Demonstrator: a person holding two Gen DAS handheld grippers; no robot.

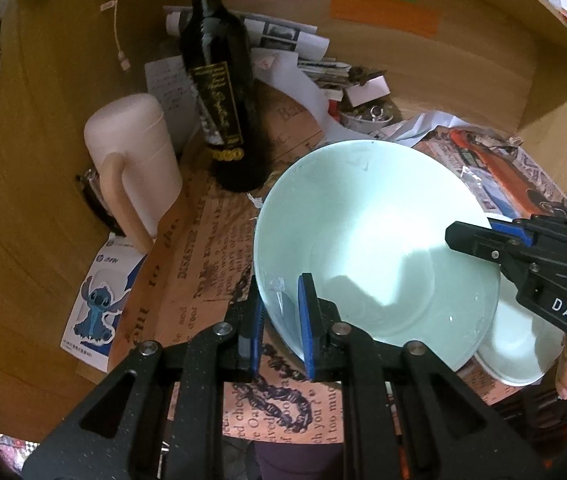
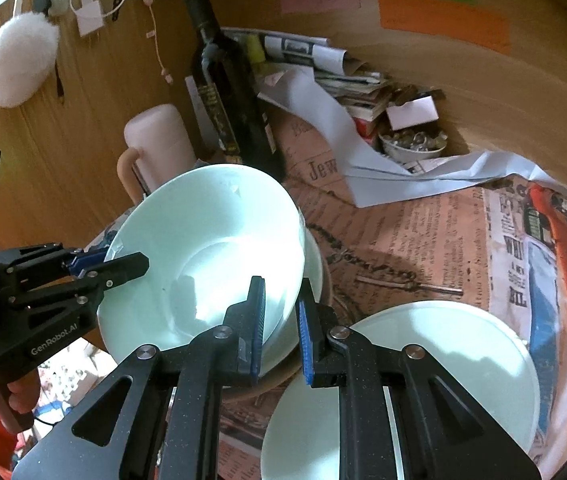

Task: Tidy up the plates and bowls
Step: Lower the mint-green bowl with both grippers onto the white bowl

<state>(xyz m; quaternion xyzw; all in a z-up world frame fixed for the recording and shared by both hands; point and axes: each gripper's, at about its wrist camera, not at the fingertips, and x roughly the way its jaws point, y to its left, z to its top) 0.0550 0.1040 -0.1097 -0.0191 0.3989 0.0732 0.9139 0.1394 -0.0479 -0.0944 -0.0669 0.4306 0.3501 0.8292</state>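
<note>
**Kid:** Two claws hold one big pale green china bowl (image 1: 379,240)! Why two?

**Helper:** It is big. The left claw (image 1: 283,320) pinches the near rim, low in the middle of the left view. Its blue pads (image 1: 308,320) are shut tight on the wall of the bowl. The right claw (image 2: 281,328) pinches the other side, low in the middle of the right view, shut on the rim too.

**Kid:** Where is the bowl?

**Helper:** In the middle of both views, tipped, over a smaller pale bowl (image 1: 523,344). That one peeks out at the lower right of the left view. I think they are stacking them.

**Kid:** What comes next?

**Helper:** I guess both claws must go down together, keep the bowl flat, then let go at once.

**Kid:** And that white thing?

**Helper:** A round pale plate (image 2: 443,360) waits at the lower right of the right view.

**Kid:** The table is messy!

**Helper:** Yes. Old printed newspaper (image 2: 415,232) covers it. A dark glass wine bottle (image 1: 219,92) and a pale pink mug (image 1: 135,160) stand at the upper left, by a brown wooden wall (image 1: 443,72).
</note>
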